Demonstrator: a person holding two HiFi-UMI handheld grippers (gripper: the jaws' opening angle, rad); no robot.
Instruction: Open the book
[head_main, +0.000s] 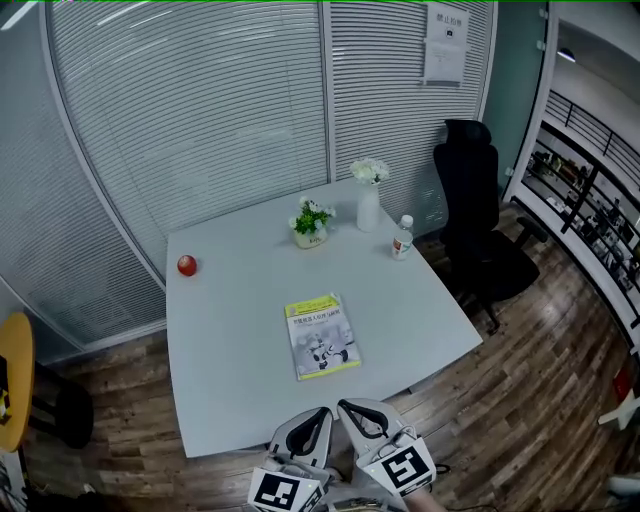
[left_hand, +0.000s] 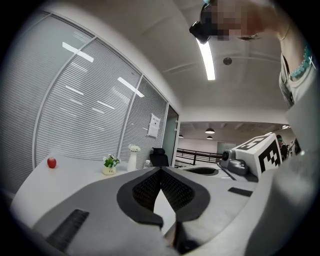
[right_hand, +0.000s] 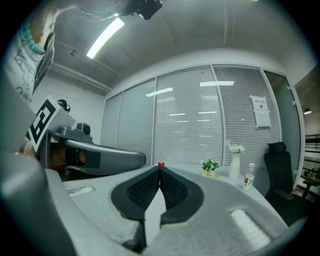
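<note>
left gripper (left_hand: 160, 170) and right gripper (right_hand: 160, 167) are closed and empty, and only the head view shows the shut book (head_main: 322, 336).

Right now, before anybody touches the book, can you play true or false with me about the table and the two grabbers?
1. The book lies closed on the table. True.
2. The left gripper is holding the book. False: its jaws are together with nothing between them, and it is short of the book.
3. The red apple sits right next to the bottle. False: in the head view the apple is near the table's left edge, and the bottle stands far to the right, by the white vase.
4. The white vase has flowers in it. True.
5. The right gripper is shut and empty. True.
</note>
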